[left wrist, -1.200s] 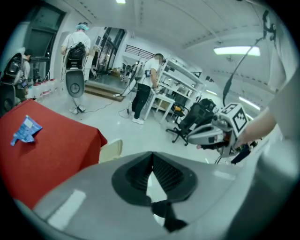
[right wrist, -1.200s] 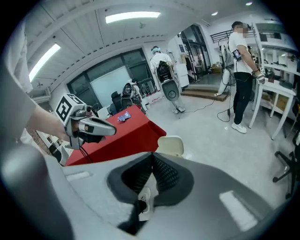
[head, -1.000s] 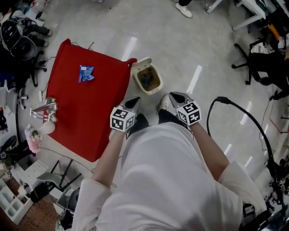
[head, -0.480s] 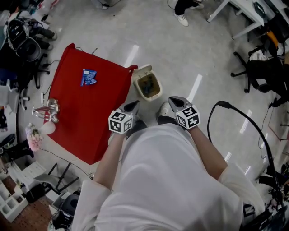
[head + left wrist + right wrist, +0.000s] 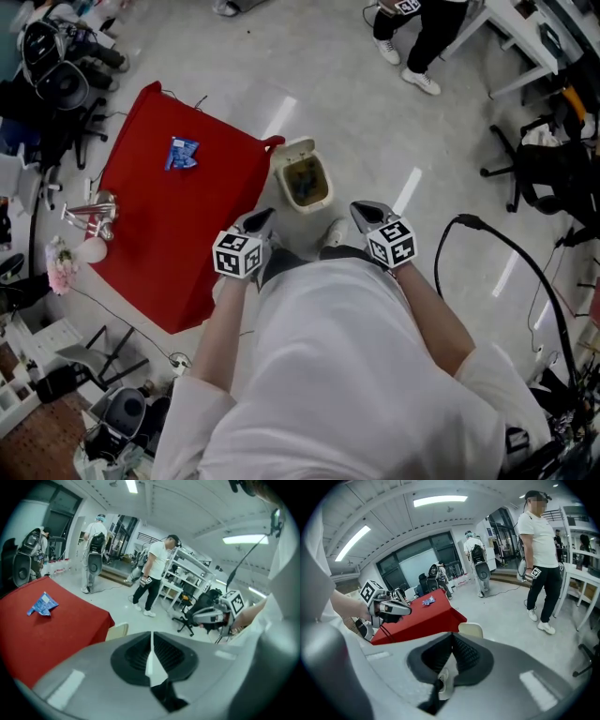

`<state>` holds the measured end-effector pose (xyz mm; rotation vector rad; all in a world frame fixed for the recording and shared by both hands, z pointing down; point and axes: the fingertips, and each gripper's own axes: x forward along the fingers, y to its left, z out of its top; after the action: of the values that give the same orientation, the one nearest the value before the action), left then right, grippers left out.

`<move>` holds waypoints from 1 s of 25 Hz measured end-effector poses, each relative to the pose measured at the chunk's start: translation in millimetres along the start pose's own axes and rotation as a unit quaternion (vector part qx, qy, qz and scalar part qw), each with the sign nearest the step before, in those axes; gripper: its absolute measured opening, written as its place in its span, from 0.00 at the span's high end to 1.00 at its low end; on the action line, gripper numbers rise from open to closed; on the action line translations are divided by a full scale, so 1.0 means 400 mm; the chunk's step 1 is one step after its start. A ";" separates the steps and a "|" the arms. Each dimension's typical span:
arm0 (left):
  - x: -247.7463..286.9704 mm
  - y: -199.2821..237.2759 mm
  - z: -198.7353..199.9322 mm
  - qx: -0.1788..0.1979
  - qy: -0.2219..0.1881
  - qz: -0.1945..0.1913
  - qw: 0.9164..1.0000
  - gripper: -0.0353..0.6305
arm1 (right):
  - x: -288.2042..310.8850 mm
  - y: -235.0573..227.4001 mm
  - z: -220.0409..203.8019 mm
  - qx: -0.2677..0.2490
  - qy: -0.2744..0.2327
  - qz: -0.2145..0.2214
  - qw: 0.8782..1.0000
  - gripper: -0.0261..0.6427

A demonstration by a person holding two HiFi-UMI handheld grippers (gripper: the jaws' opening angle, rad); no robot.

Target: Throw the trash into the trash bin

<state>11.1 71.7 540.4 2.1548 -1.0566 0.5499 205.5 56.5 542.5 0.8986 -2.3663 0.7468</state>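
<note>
Red cloth [image 5: 159, 244] covers the table, with a blue wrapper [image 5: 180, 153] lying on it. The beige trash bin [image 5: 296, 150] stands on the grey floor [image 5: 375, 103] beside its corner. The left gripper [image 5: 261, 219] and right gripper [image 5: 364, 210] hover closed and empty.

crumpled blue wrapper [image 5: 181, 153] lies on the red table [image 5: 159, 225]; cream trash bin [image 5: 298, 150] stands open just beside the table's corner.

Red table [image 5: 159, 234], blue wrapper [image 5: 181, 153] on it
</note>
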 end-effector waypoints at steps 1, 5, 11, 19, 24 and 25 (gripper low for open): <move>-0.003 0.004 0.002 0.002 -0.002 0.005 1.000 0.91 | 0.001 -0.002 0.003 -0.004 0.000 0.003 1.000 0.96; -0.030 0.033 0.020 -0.004 -0.014 0.024 1.000 0.91 | 0.008 0.000 0.017 -0.014 0.003 0.012 1.000 0.96; -0.070 0.097 0.030 -0.004 -0.018 0.034 0.999 0.90 | 0.043 0.030 0.041 -0.007 -0.002 0.008 1.000 0.96; -0.124 0.218 0.052 0.012 -0.012 0.047 0.999 0.86 | 0.099 0.084 0.084 0.013 -0.011 -0.010 1.000 0.96; -0.160 0.328 0.070 0.014 -0.010 0.059 0.998 0.84 | 0.146 0.114 0.125 0.016 -0.015 -0.025 0.999 0.96; -0.166 0.352 0.074 0.014 -0.010 0.064 0.998 0.83 | 0.154 0.120 0.133 0.016 -0.016 -0.029 0.999 0.96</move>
<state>-139.3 22.0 532.4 2.1303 -1.2111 0.6060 117.4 25.8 526.7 0.9951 -2.3509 0.7552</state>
